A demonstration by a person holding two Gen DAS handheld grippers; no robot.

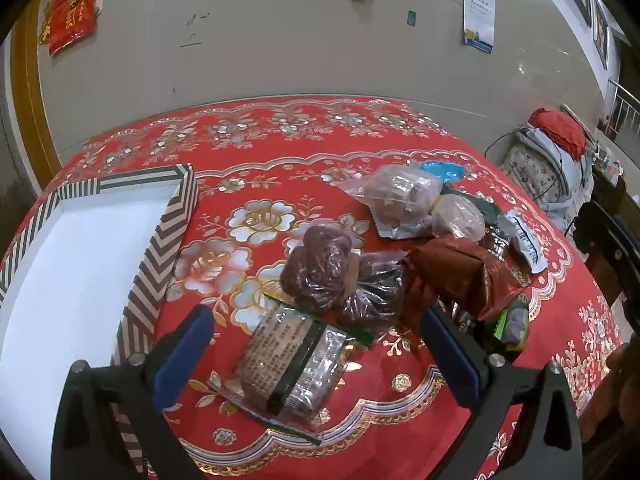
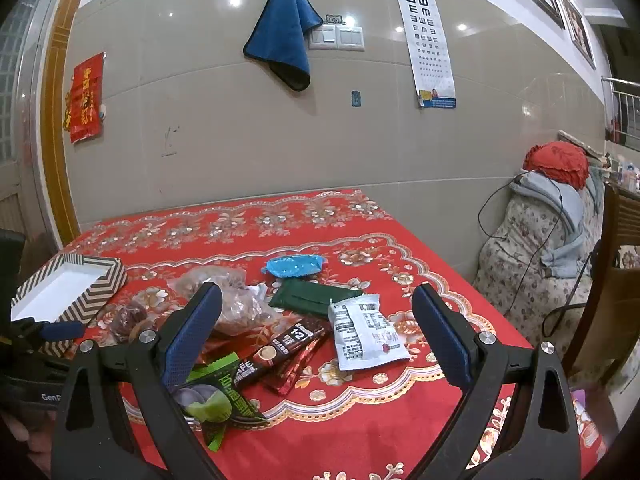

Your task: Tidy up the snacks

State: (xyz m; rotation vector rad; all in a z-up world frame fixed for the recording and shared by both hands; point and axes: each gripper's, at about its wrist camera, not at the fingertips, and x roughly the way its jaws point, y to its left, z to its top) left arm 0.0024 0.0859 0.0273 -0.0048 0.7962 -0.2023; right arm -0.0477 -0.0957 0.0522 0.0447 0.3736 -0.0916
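A pile of snacks lies on the red flowered tablecloth (image 1: pixel 280 132). My left gripper (image 1: pixel 320 324) is open above a clear packet with a green band (image 1: pixel 292 364), which lies between the fingers. Beyond it are bags of dark dates (image 1: pixel 320 268), a red-brown pack (image 1: pixel 460 272) and clear bags of nuts (image 1: pixel 404 196). The empty striped box (image 1: pixel 80 264) is at the left. My right gripper (image 2: pixel 316 316) is open and empty over a white packet (image 2: pixel 364 332), a coffee stick (image 2: pixel 280 348), a green plum bag (image 2: pixel 216 396), a dark green pack (image 2: pixel 312 298) and a blue packet (image 2: pixel 294 266).
The table stands against a tiled wall. A chair with clothes and a red cloth (image 2: pixel 556 164) stands at the right, with a black cable hanging down. The striped box (image 2: pixel 68 284) and the left gripper's finger (image 2: pixel 60 330) show at the left of the right wrist view.
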